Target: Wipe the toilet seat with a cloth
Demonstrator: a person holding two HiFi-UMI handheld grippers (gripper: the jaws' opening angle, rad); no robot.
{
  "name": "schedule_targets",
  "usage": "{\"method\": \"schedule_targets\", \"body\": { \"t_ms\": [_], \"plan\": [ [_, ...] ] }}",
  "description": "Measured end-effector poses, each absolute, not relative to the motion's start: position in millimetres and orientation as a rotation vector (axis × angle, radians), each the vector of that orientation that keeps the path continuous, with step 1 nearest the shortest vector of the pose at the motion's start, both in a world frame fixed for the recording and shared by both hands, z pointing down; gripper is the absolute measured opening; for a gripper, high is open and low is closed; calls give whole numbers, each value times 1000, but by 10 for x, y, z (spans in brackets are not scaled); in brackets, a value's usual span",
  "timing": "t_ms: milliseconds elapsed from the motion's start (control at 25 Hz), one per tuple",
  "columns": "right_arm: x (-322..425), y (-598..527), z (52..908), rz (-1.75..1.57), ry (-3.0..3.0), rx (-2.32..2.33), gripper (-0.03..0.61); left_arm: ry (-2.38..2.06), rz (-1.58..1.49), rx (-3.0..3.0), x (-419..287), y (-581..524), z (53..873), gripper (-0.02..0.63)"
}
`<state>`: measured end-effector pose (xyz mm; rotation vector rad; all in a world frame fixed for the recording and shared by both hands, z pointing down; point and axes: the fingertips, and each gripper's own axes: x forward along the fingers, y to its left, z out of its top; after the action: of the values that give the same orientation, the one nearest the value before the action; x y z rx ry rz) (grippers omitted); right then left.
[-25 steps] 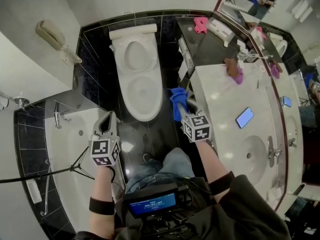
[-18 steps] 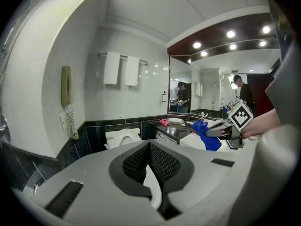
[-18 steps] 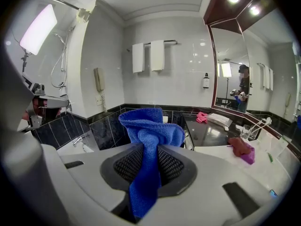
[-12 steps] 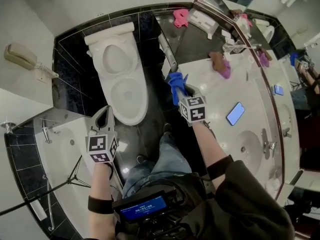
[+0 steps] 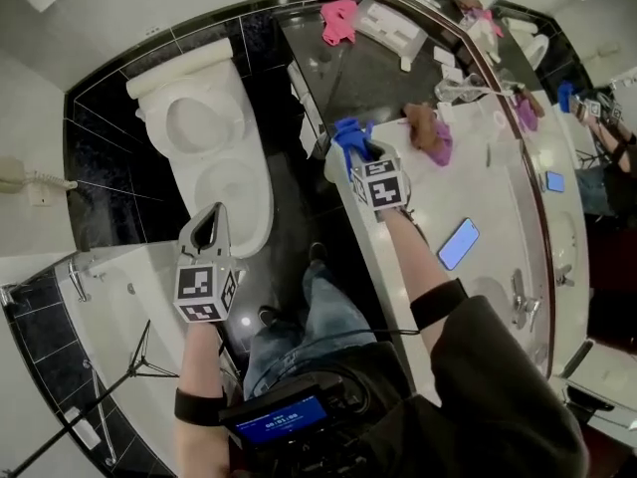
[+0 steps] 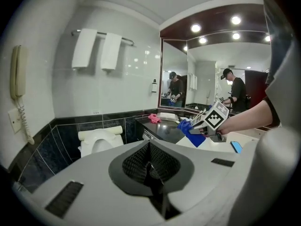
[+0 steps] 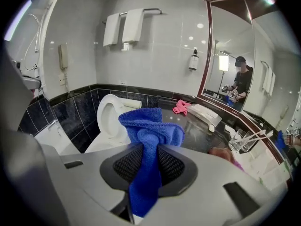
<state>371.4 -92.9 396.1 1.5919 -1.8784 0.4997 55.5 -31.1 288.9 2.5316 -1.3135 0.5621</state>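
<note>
I see a white toilet against black wall tiles lined with thin pale grout. Right of the toilet, a glossy black counter carries a pink cloth. The cloth in my right gripper is bright blue. That gripper and the left gripper are grey with black mesh pads, and their cubes bear black-and-white squares. Above the toilet hang white towels.

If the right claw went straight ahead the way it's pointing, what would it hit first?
Probably the dark countertop right of the toilet. In the right gripper view it lies just beyond the blue cloth that the right claw holds. Depth is unclear, so this is a guess.
</note>
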Motion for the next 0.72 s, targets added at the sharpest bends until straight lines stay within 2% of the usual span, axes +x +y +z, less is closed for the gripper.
{"method": "schedule_targets", "body": {
  "t_ms": [520,600,720],
  "plan": [
    [4065,-1737,4861,576,-1825,1392,137,-1309,612,2453,1000,-1048,3347,0],
    [4054,-1772,4942,576,-1822,1361,159,-1300,621,2454,1037,-1068,3380,0],
    [4047,-1781,5058,584,-1804,1326,231,-1295,630,2455,1047,-1087,3401,0]
  ]
}}
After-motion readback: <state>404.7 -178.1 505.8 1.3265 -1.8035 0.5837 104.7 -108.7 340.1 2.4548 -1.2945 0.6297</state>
